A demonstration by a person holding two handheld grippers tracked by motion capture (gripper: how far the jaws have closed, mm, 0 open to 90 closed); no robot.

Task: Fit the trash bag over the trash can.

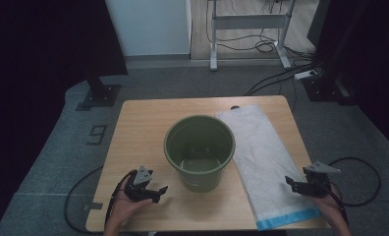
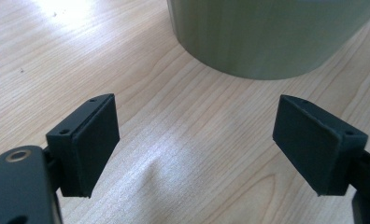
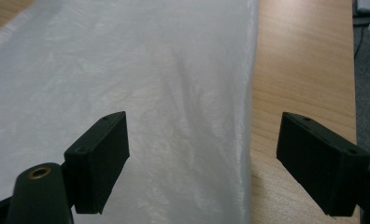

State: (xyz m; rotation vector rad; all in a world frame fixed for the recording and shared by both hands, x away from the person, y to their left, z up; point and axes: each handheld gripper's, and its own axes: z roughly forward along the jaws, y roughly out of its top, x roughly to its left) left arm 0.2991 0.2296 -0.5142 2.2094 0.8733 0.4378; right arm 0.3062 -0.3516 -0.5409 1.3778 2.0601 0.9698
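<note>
Plastic bag [image 1: 263,164] lies lengthwise beside bucket [image 1: 200,150]; my right gripper [image 3: 202,163] straddles its right edge, fingers wide, empty. Left gripper [image 1: 155,192] likewise open, empty, on the bench [image 1: 133,142].

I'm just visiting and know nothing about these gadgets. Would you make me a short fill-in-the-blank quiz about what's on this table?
1. The green bucket stands upright near the middle of the wooden table, and its opening faces ____.
2. The white bag lies flat beside the bucket, with a ____ strip along its near end.
3. The left gripper has its jaws ____, holding nothing.
4. The right gripper points at the bag's long ____.

Missing words: up; blue; open; edge
</note>
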